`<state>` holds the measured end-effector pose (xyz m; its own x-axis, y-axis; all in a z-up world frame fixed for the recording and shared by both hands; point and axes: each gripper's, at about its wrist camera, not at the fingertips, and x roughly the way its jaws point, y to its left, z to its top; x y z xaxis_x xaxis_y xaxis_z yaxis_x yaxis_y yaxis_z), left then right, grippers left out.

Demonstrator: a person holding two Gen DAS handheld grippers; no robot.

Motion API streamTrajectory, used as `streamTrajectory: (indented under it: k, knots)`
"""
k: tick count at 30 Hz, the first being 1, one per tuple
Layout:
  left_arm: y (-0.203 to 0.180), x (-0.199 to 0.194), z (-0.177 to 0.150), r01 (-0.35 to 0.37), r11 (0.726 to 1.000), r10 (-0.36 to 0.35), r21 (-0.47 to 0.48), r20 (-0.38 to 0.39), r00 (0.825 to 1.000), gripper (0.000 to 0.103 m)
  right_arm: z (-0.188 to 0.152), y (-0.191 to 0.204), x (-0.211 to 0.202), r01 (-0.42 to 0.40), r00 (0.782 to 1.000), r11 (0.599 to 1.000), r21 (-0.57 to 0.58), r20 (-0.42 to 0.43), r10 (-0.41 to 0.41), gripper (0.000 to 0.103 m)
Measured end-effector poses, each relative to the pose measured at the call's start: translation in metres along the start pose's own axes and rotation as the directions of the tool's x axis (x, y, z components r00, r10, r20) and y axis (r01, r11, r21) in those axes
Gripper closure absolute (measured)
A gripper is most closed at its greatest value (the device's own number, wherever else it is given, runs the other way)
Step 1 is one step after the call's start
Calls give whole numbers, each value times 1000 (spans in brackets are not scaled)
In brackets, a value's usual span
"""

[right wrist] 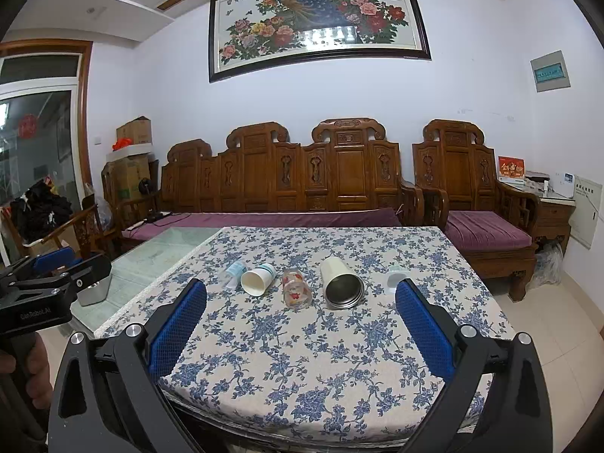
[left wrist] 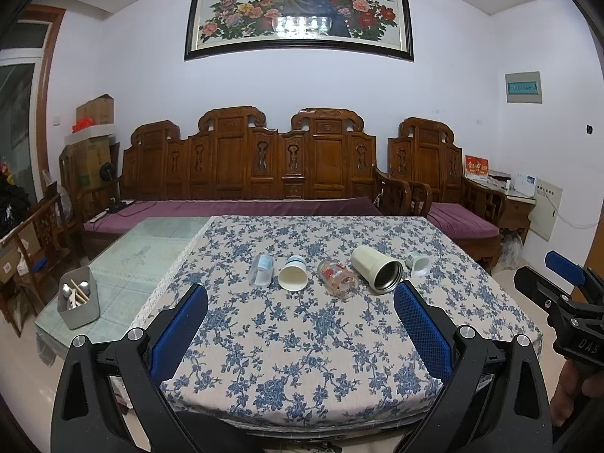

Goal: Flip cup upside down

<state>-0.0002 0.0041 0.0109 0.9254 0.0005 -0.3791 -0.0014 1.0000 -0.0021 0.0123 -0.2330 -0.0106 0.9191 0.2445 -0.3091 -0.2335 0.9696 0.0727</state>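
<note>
Several cups lie on their sides in a row on the blue-flowered tablecloth (left wrist: 302,339): a clear plastic cup (left wrist: 261,269), a white paper cup (left wrist: 293,272), a patterned glass (left wrist: 338,277), a cream steel-lined tumbler (left wrist: 376,268) and a small white cup (left wrist: 418,263). They also show in the right wrist view: the clear cup (right wrist: 234,272), paper cup (right wrist: 258,278), glass (right wrist: 296,287), tumbler (right wrist: 341,281) and small cup (right wrist: 395,276). My left gripper (left wrist: 301,294) is open and empty, near the table's front edge. My right gripper (right wrist: 301,294) is open and empty, short of the cups.
A grey utensil caddy (left wrist: 78,304) stands on the glass tabletop (left wrist: 151,249) left of the cloth. A carved wooden sofa (left wrist: 249,166) with purple cushions runs behind the table. The right gripper's body (left wrist: 566,302) shows at the right, the left one's body (right wrist: 45,287) at the left.
</note>
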Motion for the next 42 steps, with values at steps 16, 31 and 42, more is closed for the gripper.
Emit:
streamTrajectory:
  k: [16, 31, 42]
  knots:
    - [-1, -1, 1, 0, 1000, 0, 0, -2, 1000, 8, 1, 2, -2, 0, 1000, 1000, 1, 2, 0, 2]
    - [0, 11, -7, 5, 1000, -5, 2, -37, 999, 8, -6, -3, 10, -7, 999, 1000, 20, -31, 8, 2]
    - [3, 76, -12, 37, 999, -32, 25, -161, 986, 8, -17, -30, 74, -8, 993, 999, 32, -117, 12, 2]
